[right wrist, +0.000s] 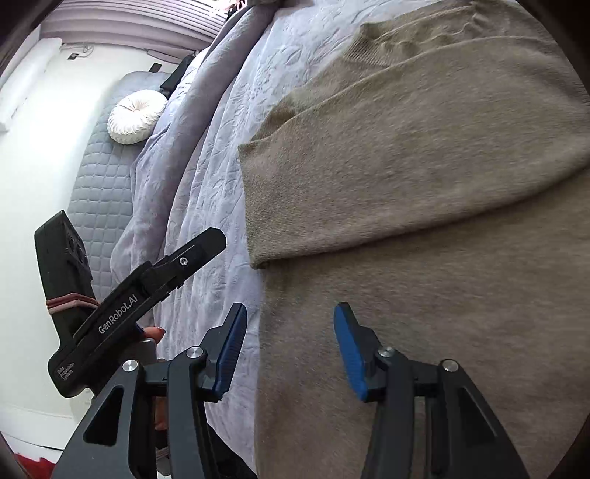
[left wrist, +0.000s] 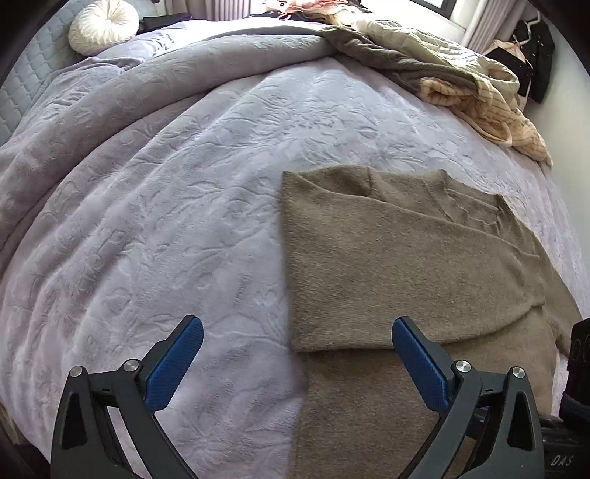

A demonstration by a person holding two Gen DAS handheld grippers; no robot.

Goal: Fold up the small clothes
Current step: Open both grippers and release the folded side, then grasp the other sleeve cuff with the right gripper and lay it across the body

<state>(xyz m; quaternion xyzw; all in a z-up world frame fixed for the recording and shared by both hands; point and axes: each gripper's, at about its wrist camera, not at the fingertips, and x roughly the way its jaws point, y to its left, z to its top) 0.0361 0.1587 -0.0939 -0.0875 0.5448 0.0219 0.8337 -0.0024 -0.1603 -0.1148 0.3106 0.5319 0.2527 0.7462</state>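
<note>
Bed point(left wrist: 184, 184) under lilac embossed blanket, brown sweater point(left wrist: 405, 258) lying flat on it, sleeve folded across body. Left gripper point(left wrist: 297, 333) spread wide, empty, one finger above sweater's edge, other above blanket. Right gripper point(right wrist: 289, 328) half spread, nothing pinched, hovering over sweater's hem side. Round white cushion point(left wrist: 103, 24) near headboard.

- The brown sweater point(left wrist: 405, 265) runs off the bottom edge in the left wrist view; its hem is out of sight.
- In the right wrist view the sweater is cut off at the right and bottom edges.
- The clothes pile point(left wrist: 461, 81) at the bed's far corner is too jumbled to tell garments apart.
- A dark object point(left wrist: 579, 368) at the right edge is cut off.
- Only a fingertip point(right wrist: 156, 333) of the person shows behind the left gripper point(right wrist: 147, 291).
</note>
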